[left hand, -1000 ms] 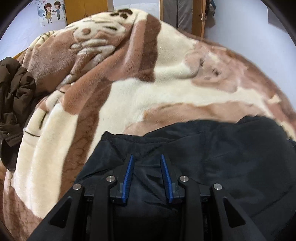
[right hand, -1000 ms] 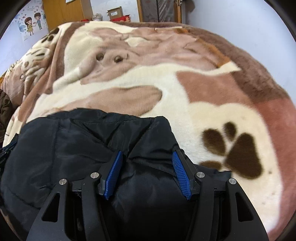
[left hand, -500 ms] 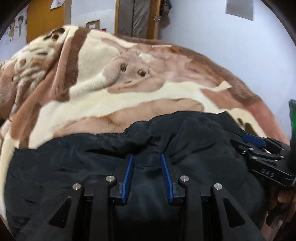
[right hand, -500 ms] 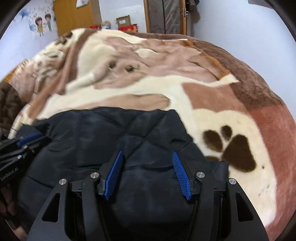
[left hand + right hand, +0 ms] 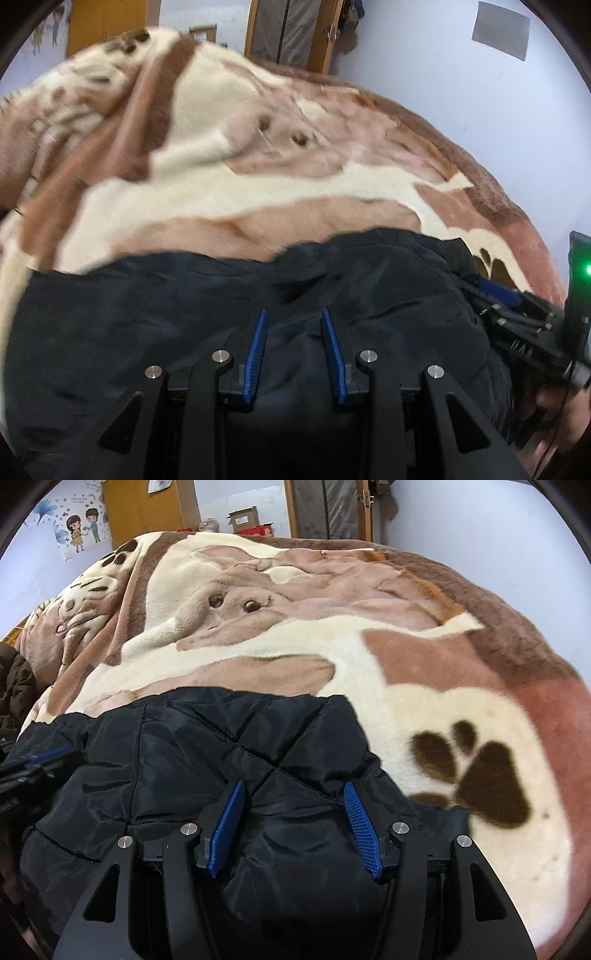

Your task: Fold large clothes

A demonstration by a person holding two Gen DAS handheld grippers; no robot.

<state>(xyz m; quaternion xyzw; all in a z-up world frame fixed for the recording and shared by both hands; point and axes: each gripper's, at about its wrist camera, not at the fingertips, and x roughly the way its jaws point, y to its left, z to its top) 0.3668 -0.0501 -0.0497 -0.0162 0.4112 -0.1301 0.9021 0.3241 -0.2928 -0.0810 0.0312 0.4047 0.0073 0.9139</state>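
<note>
Resting on blanket [image 5: 424, 657] — black jacket [image 5: 229, 760], both grippers' jaws apart.

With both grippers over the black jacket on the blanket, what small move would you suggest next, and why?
Probably lower the right gripper and close it on the black jacket. Its jaws stand open over puffy fabric, gripping nothing, as does the left gripper, and the jacket lies bunched on the blanket.

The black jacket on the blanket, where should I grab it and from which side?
Grip the black jacket at its far edge, where it lies free against the blanket. Come from the near side, over the garment, since its bulk bunches up under the right hand-held gripper.
</note>
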